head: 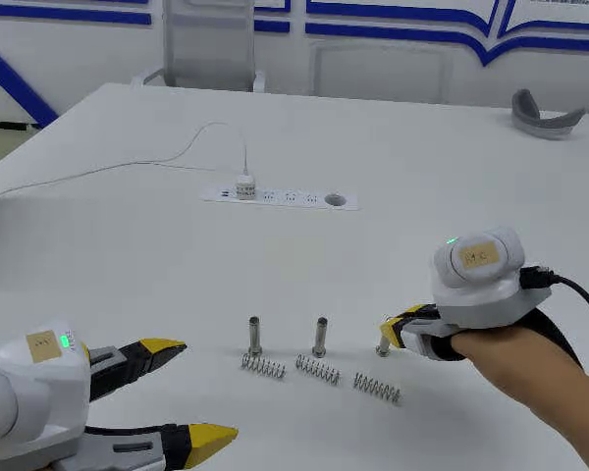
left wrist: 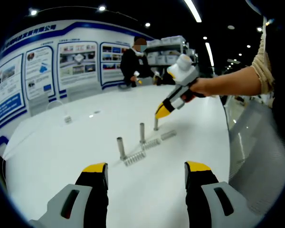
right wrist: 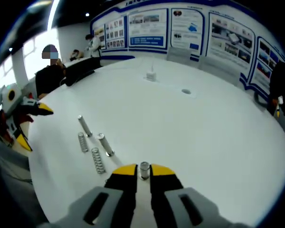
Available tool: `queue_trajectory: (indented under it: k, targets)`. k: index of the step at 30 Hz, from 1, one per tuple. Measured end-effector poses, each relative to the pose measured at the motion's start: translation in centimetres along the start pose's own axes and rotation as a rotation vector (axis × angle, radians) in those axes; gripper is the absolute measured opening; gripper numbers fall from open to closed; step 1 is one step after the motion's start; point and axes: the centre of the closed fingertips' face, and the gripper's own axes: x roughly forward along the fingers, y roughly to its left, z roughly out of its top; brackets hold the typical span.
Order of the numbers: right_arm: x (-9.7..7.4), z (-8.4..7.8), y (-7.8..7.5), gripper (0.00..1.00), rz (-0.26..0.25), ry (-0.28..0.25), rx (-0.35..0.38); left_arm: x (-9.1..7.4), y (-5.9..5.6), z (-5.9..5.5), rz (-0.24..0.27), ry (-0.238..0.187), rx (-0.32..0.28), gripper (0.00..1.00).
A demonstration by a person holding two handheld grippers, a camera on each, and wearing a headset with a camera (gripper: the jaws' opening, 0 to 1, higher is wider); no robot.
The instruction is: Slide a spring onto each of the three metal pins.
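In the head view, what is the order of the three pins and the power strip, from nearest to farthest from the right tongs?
1. Right pin, gripped between the right tongs.
2. Middle pin, next on the left.
3. Left pin, further left.
4. Power strip, far back, beyond the pins.
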Motion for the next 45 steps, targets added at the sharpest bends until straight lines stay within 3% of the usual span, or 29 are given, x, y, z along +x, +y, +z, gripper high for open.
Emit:
queue_trajectory:
  k: [14, 27, 38, 45]
  targets:
    - [-1.7, -0.6, 0.0, 0.16, 0.017, -0.033, -0.026, 0.2, -0.1, 0.3, -0.002, -0.004, 0.004, 0.66]
    - [-2.1, -2.6, 2.0, 0.18, 0.125, -0.028, -0.102, 0.3, -0.3, 0.2, -0.007, 0.001, 0.006, 0.66]
    - [-1.6, -4.8, 3.6, 0.17, 0.217, 0.025, -0.167, 0.4, -0.7, 0.4, -0.014, 0.004, 0.008, 0.65]
    - [-1.2, -6.0, 4.3, 0.17, 0.247, 0.065, -0.227, 0.4, -0.9, 0.4, -0.017, 0.007, 0.007, 0.65]
